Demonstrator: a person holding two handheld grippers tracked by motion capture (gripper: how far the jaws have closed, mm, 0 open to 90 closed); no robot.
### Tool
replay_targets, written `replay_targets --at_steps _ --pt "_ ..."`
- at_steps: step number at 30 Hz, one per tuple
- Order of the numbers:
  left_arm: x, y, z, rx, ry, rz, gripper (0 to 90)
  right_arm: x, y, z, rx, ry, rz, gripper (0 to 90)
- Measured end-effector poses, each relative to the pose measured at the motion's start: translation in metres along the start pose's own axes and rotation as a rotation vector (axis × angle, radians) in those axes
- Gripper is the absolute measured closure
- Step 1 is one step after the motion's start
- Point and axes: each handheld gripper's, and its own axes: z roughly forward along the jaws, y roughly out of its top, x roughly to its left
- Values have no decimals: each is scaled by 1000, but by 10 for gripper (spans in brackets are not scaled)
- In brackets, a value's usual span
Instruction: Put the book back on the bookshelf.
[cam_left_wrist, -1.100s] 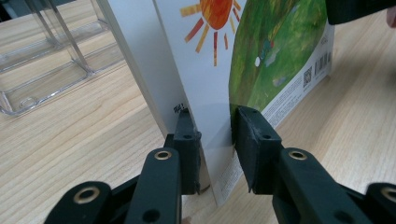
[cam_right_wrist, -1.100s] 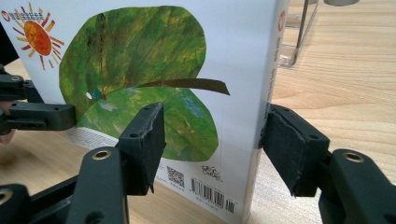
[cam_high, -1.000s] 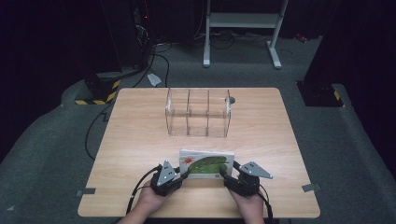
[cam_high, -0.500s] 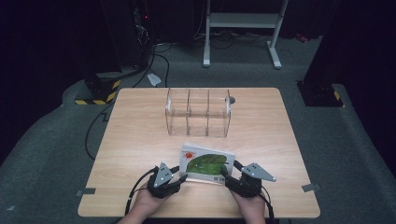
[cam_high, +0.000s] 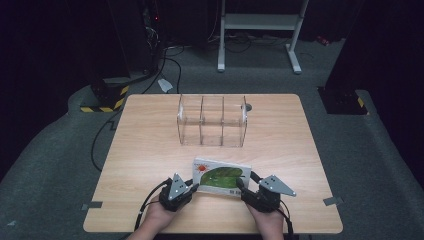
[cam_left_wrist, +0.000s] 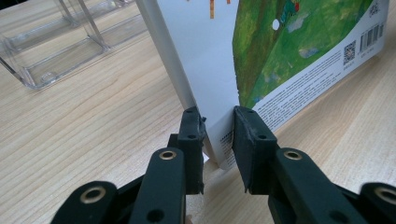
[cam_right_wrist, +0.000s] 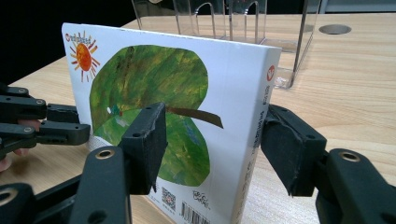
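A white picture book (cam_high: 221, 176) with a green leaf and an orange sun on its cover stands tilted on its long edge near the table's front. My left gripper (cam_high: 196, 187) is shut on the book's lower left corner (cam_left_wrist: 219, 140), one jaw on each face. My right gripper (cam_high: 240, 186) is open at the book's right end. Its jaws straddle the spine end (cam_right_wrist: 254, 140), one in front of the cover (cam_right_wrist: 154, 93) and one past the spine. A person's hands hold both grippers at the table's front edge.
A clear three-compartment organizer (cam_high: 212, 120) stands empty mid-table, just beyond the book (cam_left_wrist: 46, 51) (cam_right_wrist: 261, 28). A small round grommet (cam_high: 248, 107) sits behind it. The wooden table (cam_high: 150, 150) has tape marks at its front corners. A white frame (cam_high: 260, 22) and cables lie on the floor beyond.
The book has tipped up from lying nearly flat to standing tilted on its edge. Both grippers have stayed at its ends, shifting only slightly.
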Motion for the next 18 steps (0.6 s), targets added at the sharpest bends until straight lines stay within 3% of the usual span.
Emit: replay_targets --at_steps 6,14,18 --pt "-3 -1 1 -5 14 6 726 1 1 -1 -15 -5 -11 407" --pt "-5 -2 1 14 -2 18 731 1 1 -3 -26 -6 -9 412" --pt "-6 -3 1 17 -8 5 733 0 1 -4 -28 -3 -12 414"
